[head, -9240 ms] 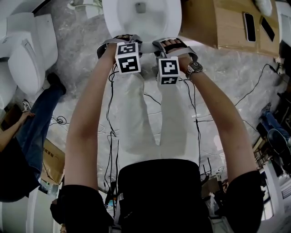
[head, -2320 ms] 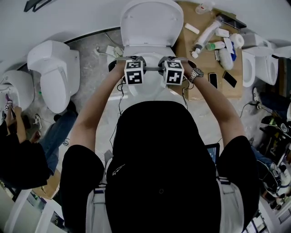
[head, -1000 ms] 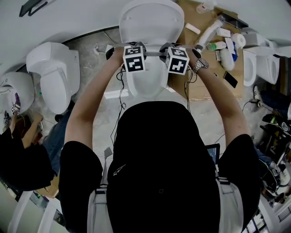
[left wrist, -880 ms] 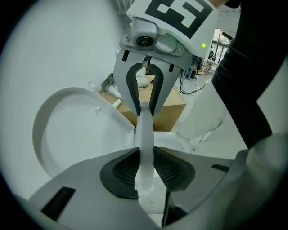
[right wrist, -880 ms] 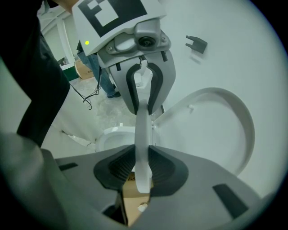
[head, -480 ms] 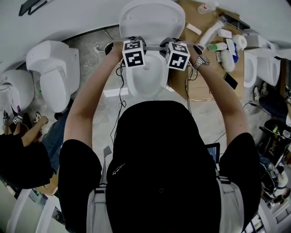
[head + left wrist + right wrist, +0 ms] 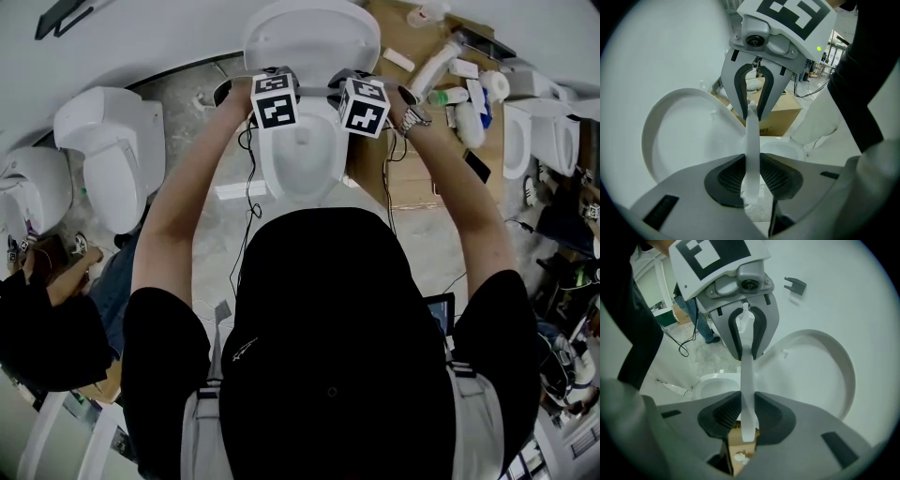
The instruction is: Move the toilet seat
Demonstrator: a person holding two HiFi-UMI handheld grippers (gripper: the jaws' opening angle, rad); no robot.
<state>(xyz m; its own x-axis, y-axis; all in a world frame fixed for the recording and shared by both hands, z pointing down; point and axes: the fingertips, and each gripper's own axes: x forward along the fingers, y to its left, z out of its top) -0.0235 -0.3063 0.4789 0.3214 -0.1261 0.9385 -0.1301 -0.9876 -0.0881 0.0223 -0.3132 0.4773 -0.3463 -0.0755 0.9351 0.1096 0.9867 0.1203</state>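
Observation:
A white toilet point(image 7: 305, 155) stands in front of me, its lid point(image 7: 312, 37) raised against the wall. The toilet seat point(image 7: 314, 91) is lifted and shows edge-on as a thin strip between my two grippers. My left gripper point(image 7: 273, 94) is shut on the seat's rim point(image 7: 752, 150), which runs between its dark pads point(image 7: 729, 176). My right gripper point(image 7: 364, 98) grips the same rim point(image 7: 747, 394) from the other side. Each gripper view shows the opposite gripper clamped on the seat, with the lid point(image 7: 689, 136) beside it.
Other white toilets stand at the left point(image 7: 108, 155) and right point(image 7: 525, 131). A cardboard box point(image 7: 441, 75) with bottles and phones sits right of the toilet. Cables point(image 7: 246, 216) trail on the floor. Another person point(image 7: 47, 328) crouches at the lower left.
Both grippers have moved together toward the raised lid, carrying the seat's rim with them. More of the bowl shows below them.

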